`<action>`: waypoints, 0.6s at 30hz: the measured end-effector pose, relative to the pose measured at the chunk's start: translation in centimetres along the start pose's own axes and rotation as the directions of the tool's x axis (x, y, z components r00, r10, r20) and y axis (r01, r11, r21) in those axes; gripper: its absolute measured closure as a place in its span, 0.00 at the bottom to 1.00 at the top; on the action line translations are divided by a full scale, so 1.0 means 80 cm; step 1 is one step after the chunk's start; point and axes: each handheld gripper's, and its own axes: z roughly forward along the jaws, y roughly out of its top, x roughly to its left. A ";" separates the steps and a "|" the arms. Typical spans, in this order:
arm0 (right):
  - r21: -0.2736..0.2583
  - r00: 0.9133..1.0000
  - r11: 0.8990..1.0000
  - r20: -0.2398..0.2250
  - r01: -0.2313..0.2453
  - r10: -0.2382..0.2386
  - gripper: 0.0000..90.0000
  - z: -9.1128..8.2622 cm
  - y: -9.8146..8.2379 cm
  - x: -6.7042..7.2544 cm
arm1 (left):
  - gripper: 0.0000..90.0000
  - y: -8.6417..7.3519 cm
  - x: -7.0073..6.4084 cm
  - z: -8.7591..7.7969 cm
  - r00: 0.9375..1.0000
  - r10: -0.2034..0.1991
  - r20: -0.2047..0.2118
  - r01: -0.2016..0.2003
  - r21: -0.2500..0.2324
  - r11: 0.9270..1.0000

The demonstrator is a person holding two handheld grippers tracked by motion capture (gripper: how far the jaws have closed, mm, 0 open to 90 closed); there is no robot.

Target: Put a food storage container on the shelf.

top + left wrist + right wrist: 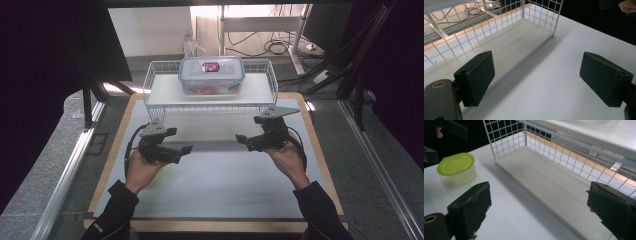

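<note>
The clear lidded box sits on the upper shelf of the wire rack, apparently stowed there. Both the left gripper and right gripper hang over the table in front, jaws spread wide and empty. A green-lidded tub waits near the left one.

A white bench with a pale wooden edge carried a white wire rack at its far side. The rack's upper shelf bore a clear, blue-rimmed lidded box, while its lower board lay bare. A small tub with a green lid stood directly on the bench, near the rack's end.
</note>
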 end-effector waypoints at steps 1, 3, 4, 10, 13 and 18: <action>0.003 1.000 1.000 0.004 0.001 -0.001 0.04 0.000 -0.003 0.002 | 0.13 -0.003 -0.003 -0.002 1.000 0.000 0.000 0.000 0.000 1.000; 0.005 1.000 1.000 -0.002 -0.006 0.007 0.03 -0.002 -0.008 0.005 | 0.12 -0.009 -0.007 -0.005 1.000 -0.002 0.003 0.002 -0.005 1.000; 0.009 1.000 1.000 -0.006 -0.016 0.016 0.02 -0.002 -0.011 0.006 | 0.11 -0.013 -0.010 -0.006 1.000 -0.004 0.007 0.004 -0.005 1.000; 0.029 0.999 0.999 -0.035 -0.019 0.020 0.01 -0.007 -0.027 0.019 | 0.09 -0.037 -0.022 -0.009 1.000 -0.008 0.003 0.008 0.015 1.000; 0.038 0.999 0.999 -0.044 -0.020 0.022 0.01 -0.009 -0.037 0.025 | 0.08 -0.049 -0.028 -0.009 1.000 -0.007 -0.006 0.007 0.020 1.000; 0.054 0.998 0.998 -0.060 -0.023 0.027 0.01 -0.005 -0.054 0.033 | 0.07 -0.067 -0.041 -0.009 1.000 0.009 -0.018 -0.009 0.034 0.999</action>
